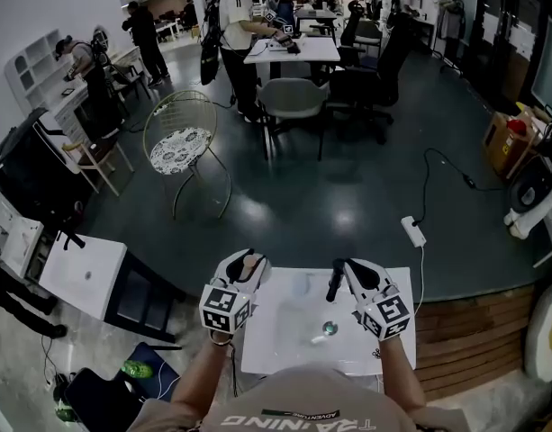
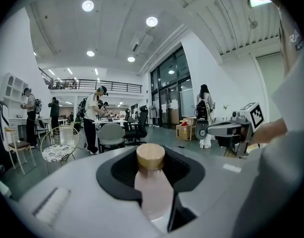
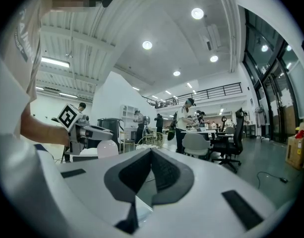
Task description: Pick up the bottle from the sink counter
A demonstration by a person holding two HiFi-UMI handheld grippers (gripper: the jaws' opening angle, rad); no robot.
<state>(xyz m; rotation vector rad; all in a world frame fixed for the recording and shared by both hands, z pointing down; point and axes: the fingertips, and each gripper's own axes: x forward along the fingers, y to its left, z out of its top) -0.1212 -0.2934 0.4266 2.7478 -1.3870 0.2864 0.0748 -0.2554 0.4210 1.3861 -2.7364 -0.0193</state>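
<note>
The bottle (image 2: 152,182) has a pale pink body and a round wooden cap. My left gripper (image 1: 247,259) is shut on the bottle (image 1: 249,268) and holds it above the left part of the white sink counter (image 1: 276,349). In the right gripper view the bottle (image 3: 107,148) shows as a pink dome beside the left gripper (image 3: 90,133). My right gripper (image 1: 335,282) hovers over the basin near the drain (image 1: 330,328). Its black pads (image 3: 164,170) meet at the tip with nothing between them.
A white side table (image 1: 82,282) stands left of the counter. A wooden platform (image 1: 474,331) lies to the right. Beyond the counter, a power strip (image 1: 412,231) with its cable lies on the dark floor. A wire chair (image 1: 181,142), desks and several people are farther off.
</note>
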